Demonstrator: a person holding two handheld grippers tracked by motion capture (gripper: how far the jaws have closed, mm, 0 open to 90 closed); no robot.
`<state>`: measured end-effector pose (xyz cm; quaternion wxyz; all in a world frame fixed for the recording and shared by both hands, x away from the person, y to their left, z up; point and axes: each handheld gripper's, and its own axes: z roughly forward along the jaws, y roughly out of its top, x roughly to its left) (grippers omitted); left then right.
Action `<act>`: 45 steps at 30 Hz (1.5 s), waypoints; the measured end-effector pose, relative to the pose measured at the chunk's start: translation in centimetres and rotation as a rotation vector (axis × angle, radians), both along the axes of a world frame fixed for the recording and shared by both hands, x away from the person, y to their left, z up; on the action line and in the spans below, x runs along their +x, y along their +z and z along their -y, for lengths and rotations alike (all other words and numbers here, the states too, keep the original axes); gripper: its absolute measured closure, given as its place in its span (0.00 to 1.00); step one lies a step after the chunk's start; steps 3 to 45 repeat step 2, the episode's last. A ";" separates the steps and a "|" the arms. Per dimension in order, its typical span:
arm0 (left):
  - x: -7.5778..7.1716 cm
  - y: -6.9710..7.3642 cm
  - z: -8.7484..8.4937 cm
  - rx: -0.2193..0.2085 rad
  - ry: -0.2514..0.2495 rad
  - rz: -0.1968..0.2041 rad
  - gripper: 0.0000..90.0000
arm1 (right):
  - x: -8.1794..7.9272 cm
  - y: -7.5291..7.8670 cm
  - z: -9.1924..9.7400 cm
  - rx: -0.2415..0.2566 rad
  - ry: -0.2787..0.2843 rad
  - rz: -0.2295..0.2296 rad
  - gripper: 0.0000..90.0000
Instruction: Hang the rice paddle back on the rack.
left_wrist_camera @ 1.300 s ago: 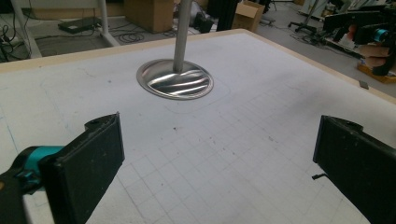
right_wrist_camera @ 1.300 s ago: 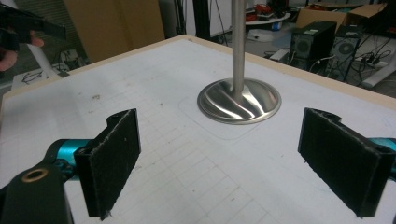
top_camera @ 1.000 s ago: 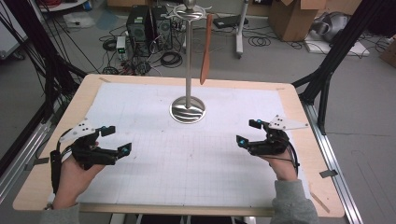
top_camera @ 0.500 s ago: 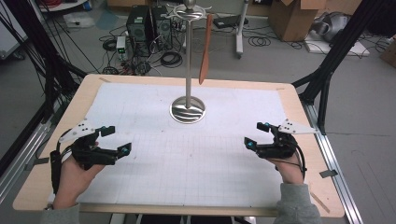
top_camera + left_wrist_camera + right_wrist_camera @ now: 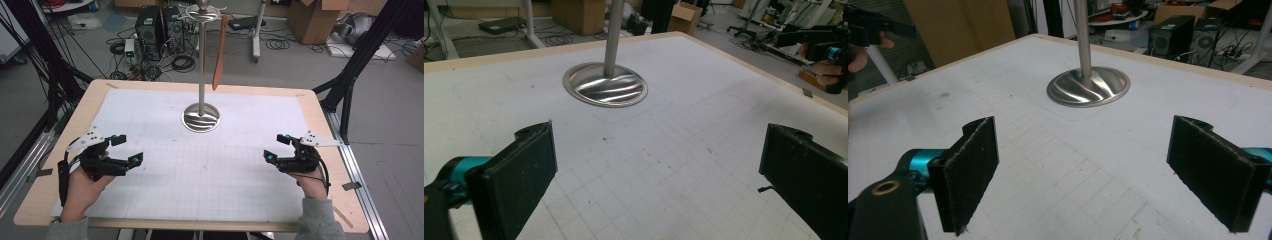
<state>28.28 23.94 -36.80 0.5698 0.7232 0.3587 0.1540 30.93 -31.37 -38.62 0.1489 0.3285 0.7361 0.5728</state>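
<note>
Stand (image 5: 201, 116) untouched — both hand-held grippers wide open; empty.

My left gripper (image 5: 656, 185) hangs low over the white gridded mat (image 5: 684, 145), jaws spread wide with nothing between them. Straight ahead, well apart from my jaws, the stand's round metal base (image 5: 605, 85) sits flat on the mat, its pole (image 5: 614, 35) rising upright out of frame. Far off at the right edge, my other gripper (image 5: 819, 42) shows, with my hand (image 5: 826, 70) around it.
</note>
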 end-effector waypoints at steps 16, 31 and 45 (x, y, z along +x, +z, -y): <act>0.0 0.0 0.2 -0.005 -0.002 0.000 0.03 | 0.0 0.0 -0.1 -0.003 0.003 0.003 0.13; 0.0 0.0 0.2 -0.005 -0.002 0.000 0.03 | 0.0 0.0 -0.1 -0.003 0.003 0.003 0.13; 0.0 0.0 0.2 -0.005 -0.002 0.000 0.03 | 0.0 0.0 -0.1 -0.003 0.003 0.003 0.13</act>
